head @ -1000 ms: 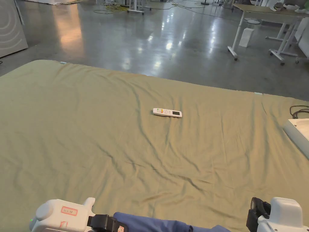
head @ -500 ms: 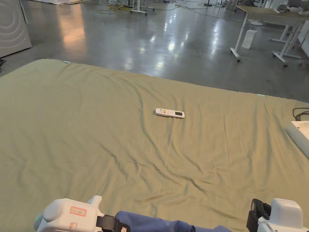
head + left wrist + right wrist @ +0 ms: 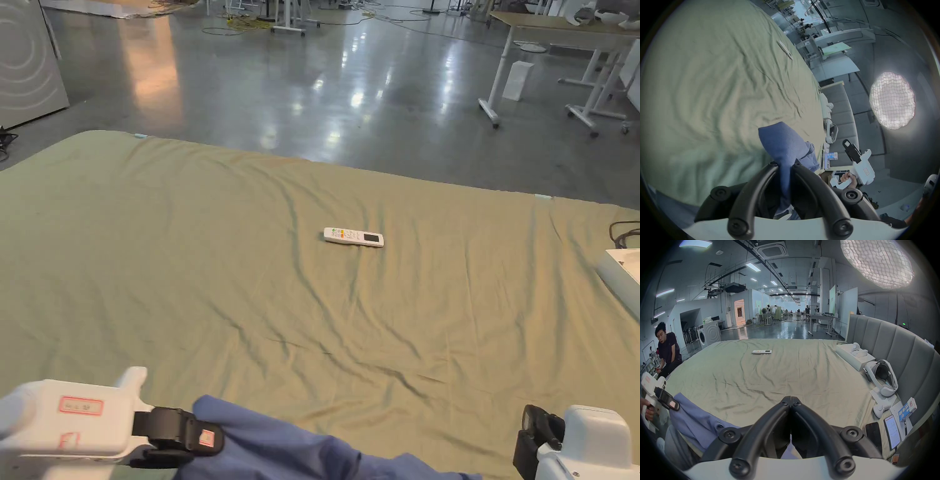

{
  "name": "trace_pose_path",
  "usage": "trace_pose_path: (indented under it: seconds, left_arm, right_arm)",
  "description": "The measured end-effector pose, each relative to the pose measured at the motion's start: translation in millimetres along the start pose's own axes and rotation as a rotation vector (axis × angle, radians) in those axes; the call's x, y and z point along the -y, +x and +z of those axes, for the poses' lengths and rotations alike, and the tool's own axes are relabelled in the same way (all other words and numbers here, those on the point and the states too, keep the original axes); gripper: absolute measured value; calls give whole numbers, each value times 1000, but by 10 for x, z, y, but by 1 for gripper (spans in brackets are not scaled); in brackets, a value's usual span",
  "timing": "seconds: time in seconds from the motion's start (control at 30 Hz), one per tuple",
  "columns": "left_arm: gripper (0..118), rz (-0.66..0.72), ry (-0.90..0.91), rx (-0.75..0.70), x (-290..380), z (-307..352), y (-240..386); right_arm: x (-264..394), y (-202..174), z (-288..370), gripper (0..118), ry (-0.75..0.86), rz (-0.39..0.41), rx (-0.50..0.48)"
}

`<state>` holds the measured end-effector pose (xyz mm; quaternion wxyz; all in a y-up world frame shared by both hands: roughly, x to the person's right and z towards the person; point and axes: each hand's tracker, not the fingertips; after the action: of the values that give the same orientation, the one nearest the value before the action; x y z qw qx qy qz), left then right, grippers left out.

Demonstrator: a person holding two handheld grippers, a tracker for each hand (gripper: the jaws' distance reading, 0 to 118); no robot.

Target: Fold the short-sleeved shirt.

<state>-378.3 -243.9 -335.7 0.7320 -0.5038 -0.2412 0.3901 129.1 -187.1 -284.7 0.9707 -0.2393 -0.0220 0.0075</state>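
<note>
Presently, the blue short-sleeved shirt lies bunched at the near edge of the bed with the wrinkled olive-green sheet, part of it raised off the sheet. The left hand-held gripper is clenched on a fold of this shirt: in the left gripper view, both black jaws press against a strip of blue fabric that rises between them. In the head view, the same left hand-held gripper sits at the lower left with the fabric at its tip. The right hand-held gripper is at the lower right near the bed's edge; in the right gripper view its jaws meet at the tips with nothing visible between them, though pale blue cloth shows beneath the jaw base. A white rectangular remote control rests flat mid-sheet, well apart from the shirt. A white headset and two phones lie along the grey padded headboard.
</note>
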Motion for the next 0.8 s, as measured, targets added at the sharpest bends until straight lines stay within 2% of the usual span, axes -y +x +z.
trace_pose_path:
  seconds: [0.23, 0.57, 0.8]
  left_arm:
    - [10, -7, 91, -266, 20, 468, 262]
    - [10, -92, 32, -219, 233, 103, 1010]
    - [10, -117, -45, -140, 273, -437, 1343]
  right_arm:
    - [-19, -33, -28, 0, 8, 2, -14]
    - [61, -58, -65, 0, -6, -16, -33]
    - [110, 7, -62, 0, -13, -27, -27]
